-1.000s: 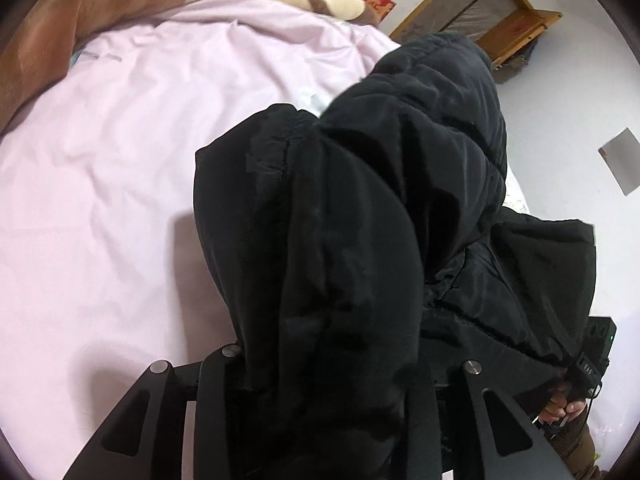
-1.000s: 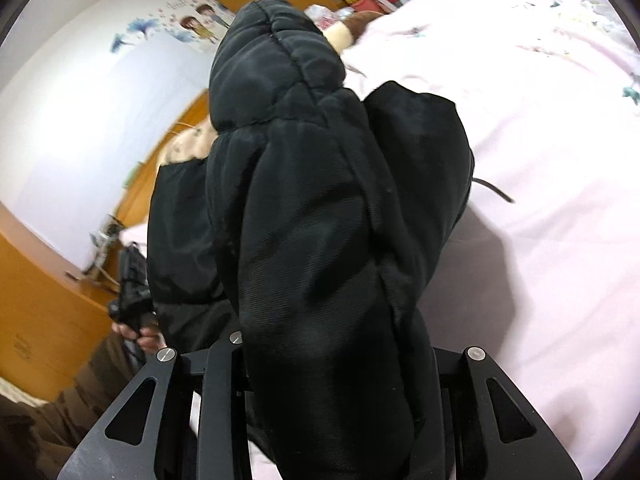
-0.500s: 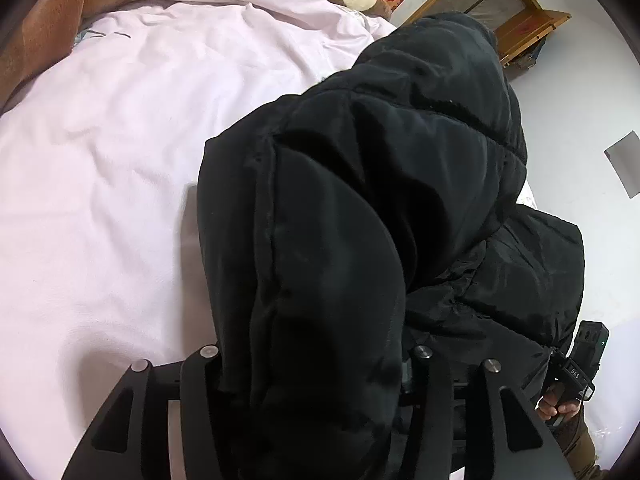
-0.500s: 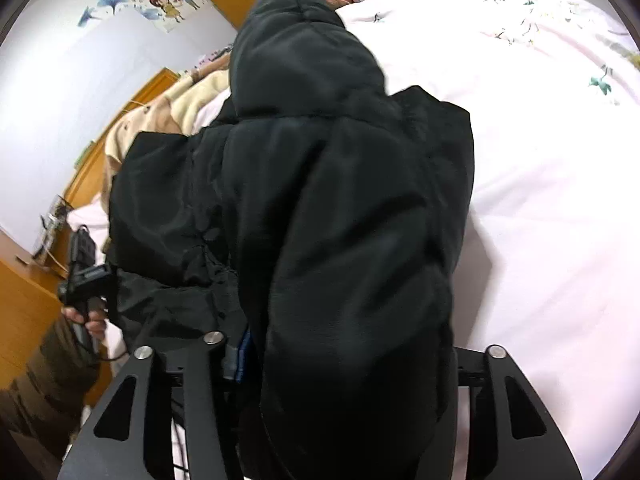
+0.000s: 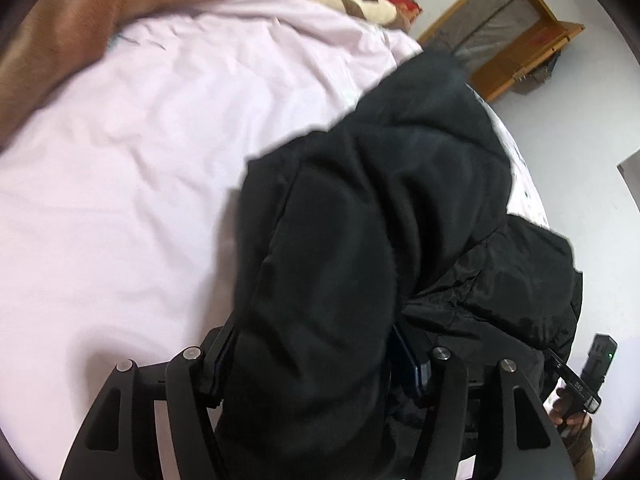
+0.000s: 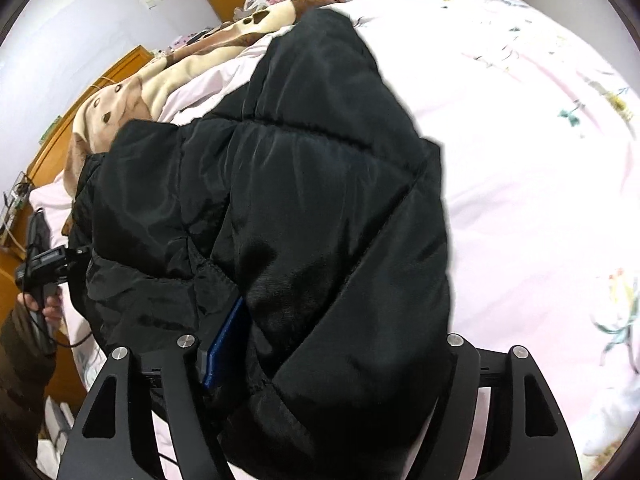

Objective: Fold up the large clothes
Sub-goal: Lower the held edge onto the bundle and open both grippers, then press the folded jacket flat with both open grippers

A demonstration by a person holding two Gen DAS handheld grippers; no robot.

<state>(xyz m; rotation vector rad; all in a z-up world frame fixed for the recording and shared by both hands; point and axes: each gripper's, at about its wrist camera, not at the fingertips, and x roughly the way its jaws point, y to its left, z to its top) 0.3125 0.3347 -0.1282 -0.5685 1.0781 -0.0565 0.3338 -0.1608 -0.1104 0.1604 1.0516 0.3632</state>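
A bulky black puffer jacket (image 5: 368,216) lies bunched on a pale pink bed sheet (image 5: 120,168). My left gripper (image 5: 316,364) has its jaws around a thick fold of the jacket, which fills the gap between the fingers. In the right wrist view the same jacket (image 6: 304,184) lies over the flowered pink sheet (image 6: 540,152). My right gripper (image 6: 324,360) is likewise closed on a thick fold, with a blue finger pad (image 6: 224,340) showing at the left. The fingertips of both grippers are hidden by the fabric.
A brown and cream blanket (image 5: 72,28) lies along the far side of the bed, also in the right wrist view (image 6: 160,76). A wooden cabinet (image 5: 508,28) stands by the white wall. The other hand and gripper show at the edges (image 5: 580,392) (image 6: 44,276).
Both grippers have lowered and tipped the jacket forward onto the bed; it now lies flatter. The jaws look wider apart around the fabric than a second ago.
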